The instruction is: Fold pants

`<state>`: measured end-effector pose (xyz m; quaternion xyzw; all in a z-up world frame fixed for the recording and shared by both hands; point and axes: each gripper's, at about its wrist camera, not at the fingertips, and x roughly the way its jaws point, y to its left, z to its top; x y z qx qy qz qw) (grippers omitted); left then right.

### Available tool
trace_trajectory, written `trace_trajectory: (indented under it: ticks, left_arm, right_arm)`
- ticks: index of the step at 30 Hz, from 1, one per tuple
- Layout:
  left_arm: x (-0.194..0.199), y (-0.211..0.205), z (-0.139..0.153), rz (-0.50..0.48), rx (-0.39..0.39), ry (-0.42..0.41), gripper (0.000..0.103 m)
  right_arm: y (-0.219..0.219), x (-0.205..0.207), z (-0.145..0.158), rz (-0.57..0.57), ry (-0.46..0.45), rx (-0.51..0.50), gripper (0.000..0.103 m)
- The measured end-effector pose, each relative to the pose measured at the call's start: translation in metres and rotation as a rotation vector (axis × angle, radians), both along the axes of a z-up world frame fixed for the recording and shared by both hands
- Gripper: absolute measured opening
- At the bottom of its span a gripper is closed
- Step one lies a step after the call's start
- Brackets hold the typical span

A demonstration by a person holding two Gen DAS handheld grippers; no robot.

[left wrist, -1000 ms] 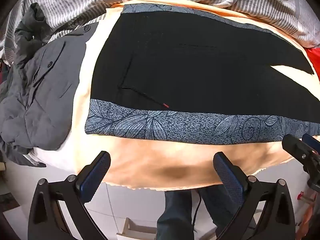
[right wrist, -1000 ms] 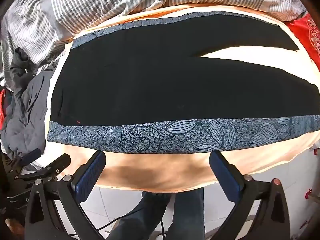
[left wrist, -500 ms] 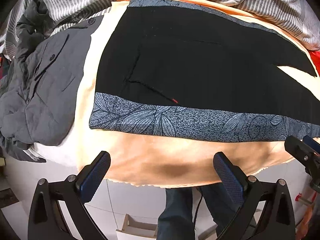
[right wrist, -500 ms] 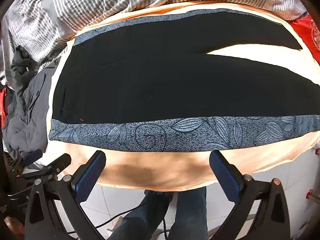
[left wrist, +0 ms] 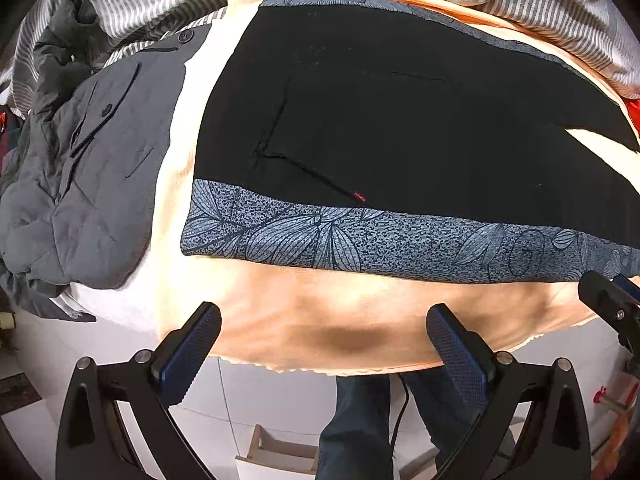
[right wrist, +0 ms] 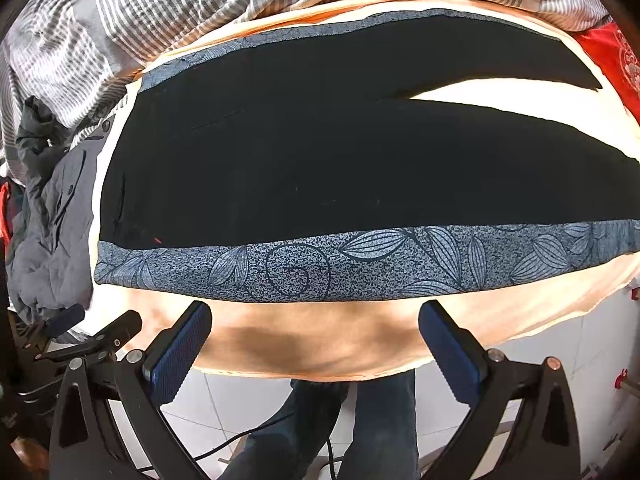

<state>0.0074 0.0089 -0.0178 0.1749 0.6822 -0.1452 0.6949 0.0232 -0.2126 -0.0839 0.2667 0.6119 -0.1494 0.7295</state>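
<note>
Pants (left wrist: pixel 400 120) flat on bed (left wrist: pixel 340 320), legs parted | left tool (left wrist: pixel 320 344), right tool (right wrist: pixel 316 332) both wide apart, empty | soft, limp; judged best hold: patterned near edge (right wrist: pixel 360 264).

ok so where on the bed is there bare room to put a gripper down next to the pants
Free: the peach sheet strip between the pants and the near bed edge, the narrow strip between the waistband and the grey jacket, and the wedge between the two legs. Crowded: the jacket side and the striped duvet along the far edge. Both grippers, left gripper and right gripper, are open.
</note>
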Motion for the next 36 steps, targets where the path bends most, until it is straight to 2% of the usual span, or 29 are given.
trace_trajectory:
  ticks: [20, 28, 31, 36]
  left_arm:
    - [0.004, -0.004, -0.002, -0.013, 0.015, -0.025, 0.103]
    - [0.009, -0.002, -0.006, 0.005, -0.038, -0.011, 0.103]
    - [0.014, 0.0, -0.009, 0.012, -0.074, -0.015, 0.103]
    - [0.018, 0.005, -0.018, 0.012, -0.122, -0.021, 0.103]
  right_arm:
    - [-0.003, -0.002, -0.007, -0.016, 0.017, 0.01, 0.103]
    - [-0.006, -0.006, -0.011, -0.032, 0.002, 0.034, 0.103]
    - [-0.01, -0.008, -0.017, -0.053, -0.046, 0.125, 0.103]
    - [-0.02, -0.02, -0.044, -0.15, -0.163, 0.395, 0.103]
